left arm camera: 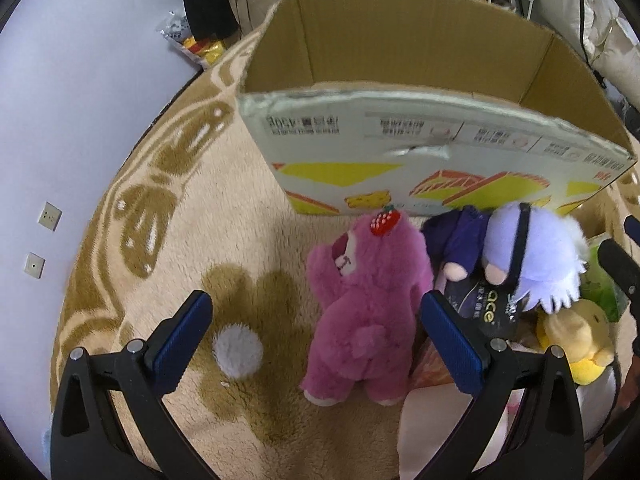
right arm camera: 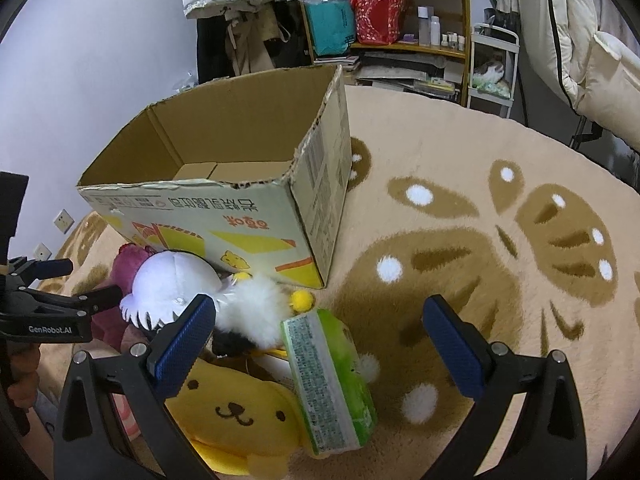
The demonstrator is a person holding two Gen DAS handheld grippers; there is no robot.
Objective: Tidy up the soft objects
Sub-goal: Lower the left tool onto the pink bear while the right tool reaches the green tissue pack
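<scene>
Left wrist view: the left tongs [left arm camera: 316,344] gape wide and empty, straddling the pink bear [left arm camera: 360,320], which lies on the rug [left arm camera: 192,240] at 12 o'clock of them, likely the next pick. The box [left arm camera: 400,136] stands open beyond, ready for toys. The right tongs [right arm camera: 320,344], equally wide and empty, hover with the yellow dog [right arm camera: 236,412] at 7 o'clock.
</scene>
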